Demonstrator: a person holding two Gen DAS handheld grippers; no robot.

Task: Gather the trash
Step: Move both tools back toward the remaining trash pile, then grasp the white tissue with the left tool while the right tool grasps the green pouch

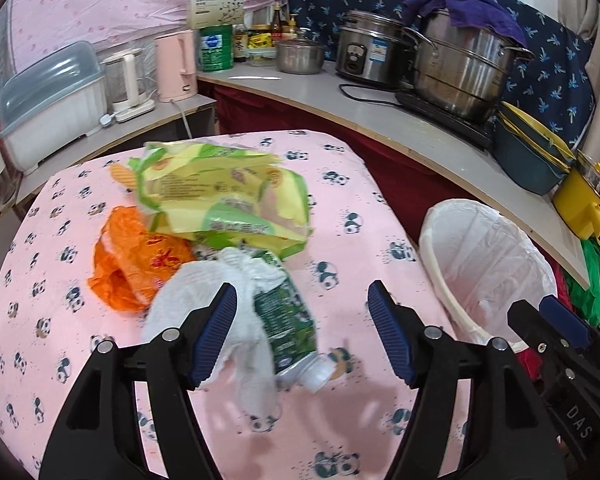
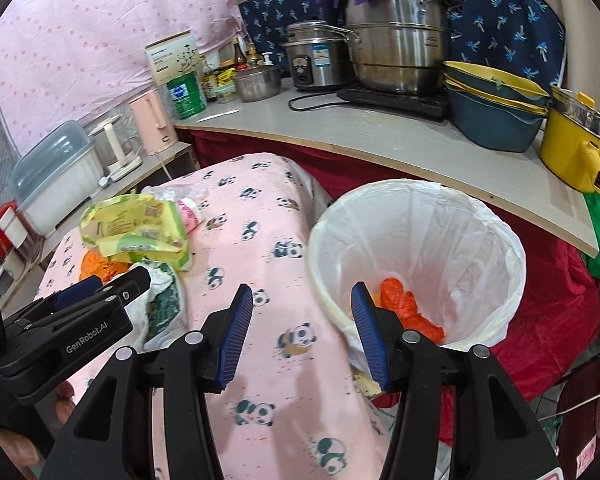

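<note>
trash, a crumpled white paper towel (image 1: 188,304) on a squashed green carton (image 1: 288,320), may slip apart if the left gripper (image 1: 302,336), jaws wide and empty like the right gripper's (image 2: 302,332), pinches only one.

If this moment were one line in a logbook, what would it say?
left gripper: open, over white tissue | right gripper: open, empty, beside bin | bin: orange wrapper inside | table: wrappers remain

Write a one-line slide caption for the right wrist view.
Open right gripper above the lined trash bin, orange wrapper inside.
</note>
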